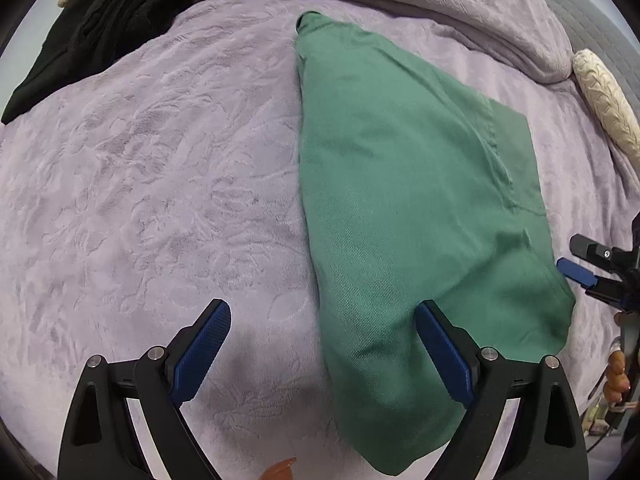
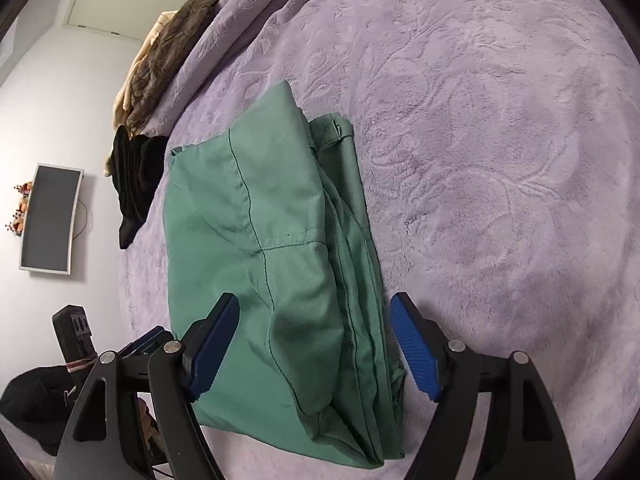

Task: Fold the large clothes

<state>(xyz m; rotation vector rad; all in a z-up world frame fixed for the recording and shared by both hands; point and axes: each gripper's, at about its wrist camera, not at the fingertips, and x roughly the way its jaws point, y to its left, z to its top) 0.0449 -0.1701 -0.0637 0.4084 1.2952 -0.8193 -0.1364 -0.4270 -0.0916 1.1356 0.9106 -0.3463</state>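
A green garment [image 1: 420, 208] lies folded in layers on a lilac bedspread [image 1: 160, 168]. My left gripper [image 1: 322, 312] hangs open over its near left edge, with one finger above the cloth and the other above bare bedspread. In the right wrist view the same green garment [image 2: 272, 248] shows a dark seam and stacked folded edges along its right side. My right gripper [image 2: 316, 304] stands open above its near end, the cloth lying below the wide gap, pads not pressing on it. The right gripper's blue pad [image 1: 576, 272] also shows beside the garment's right edge.
Black clothing [image 1: 100, 28] lies at the bedspread's far left corner, seen again as black clothing [image 2: 136, 184] next to a brown throw [image 2: 168, 52]. A cream pillow [image 1: 604, 100] sits at the right. A screen [image 2: 50, 218] hangs on the wall.
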